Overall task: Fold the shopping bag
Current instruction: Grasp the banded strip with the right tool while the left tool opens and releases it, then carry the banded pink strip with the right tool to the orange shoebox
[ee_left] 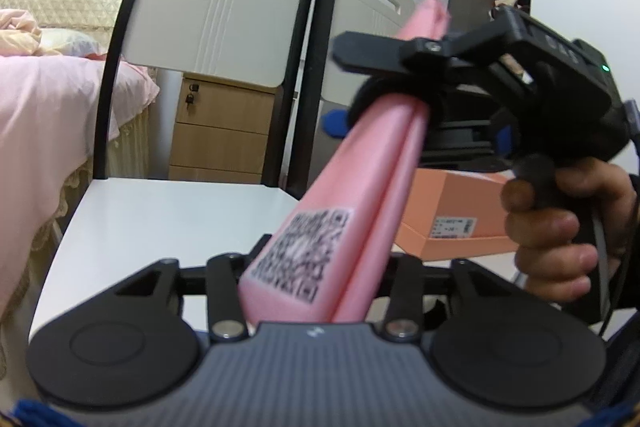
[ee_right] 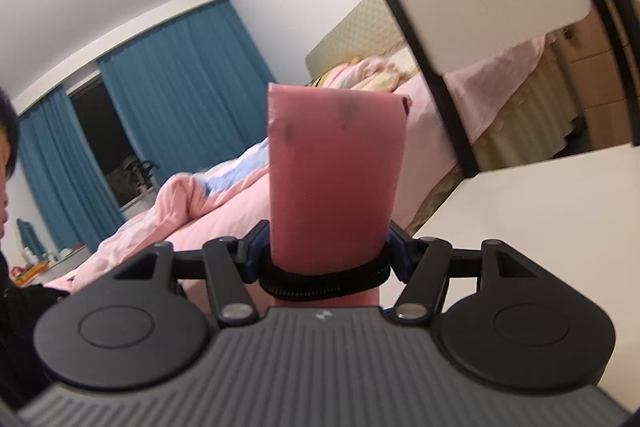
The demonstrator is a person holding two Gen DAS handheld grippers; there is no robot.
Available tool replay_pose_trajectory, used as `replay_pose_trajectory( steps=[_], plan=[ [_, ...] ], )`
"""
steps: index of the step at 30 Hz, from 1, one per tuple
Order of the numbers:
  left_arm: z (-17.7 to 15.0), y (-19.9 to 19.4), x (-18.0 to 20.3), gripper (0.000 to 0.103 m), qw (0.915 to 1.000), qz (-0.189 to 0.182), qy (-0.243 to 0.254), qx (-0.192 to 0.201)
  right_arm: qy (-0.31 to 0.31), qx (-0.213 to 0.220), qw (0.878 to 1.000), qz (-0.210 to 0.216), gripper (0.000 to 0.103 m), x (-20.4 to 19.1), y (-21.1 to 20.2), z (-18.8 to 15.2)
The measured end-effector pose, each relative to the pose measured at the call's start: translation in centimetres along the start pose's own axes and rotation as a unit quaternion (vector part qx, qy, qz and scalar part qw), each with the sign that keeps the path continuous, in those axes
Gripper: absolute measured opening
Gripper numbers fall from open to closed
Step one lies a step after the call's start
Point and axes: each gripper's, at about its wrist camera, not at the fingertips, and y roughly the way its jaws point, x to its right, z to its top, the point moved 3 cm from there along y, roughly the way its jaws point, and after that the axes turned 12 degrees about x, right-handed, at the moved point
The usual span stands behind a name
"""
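Pink shopping bag [ee_left: 360,163] (QR label [ee_left: 304,253]) gripped both ends.

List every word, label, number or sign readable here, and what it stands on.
Nothing can be read.
QR code label on the folded pink shopping bag: a code pattern, blurred, no words.
White sticker on the flat orange cardboard box: print too small and blurred.
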Motion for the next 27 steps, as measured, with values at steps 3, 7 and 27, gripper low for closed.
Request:
replay_pose_trajectory(
  steps=[3,7,27],
  plan=[
    [0.2,0.0,-0.1,0.054,0.9999,0.013,0.002,0.006,-0.01,0.014,1.0,-0.009,0.063,-0.4,-0.6,0.4],
    [0.5,0.0,0.1,0.065,0.9996,0.022,0.012,0.015,-0.032,0.035,0.998,-0.027,0.063,-1.3,-1.6,0.6],
    [3.8,0.9,1.1,0.095,0.997,0.054,0.042,0.035,-0.139,0.191,0.954,-0.186,0.063,-2.7,-7.2,4.5]
  ],
)
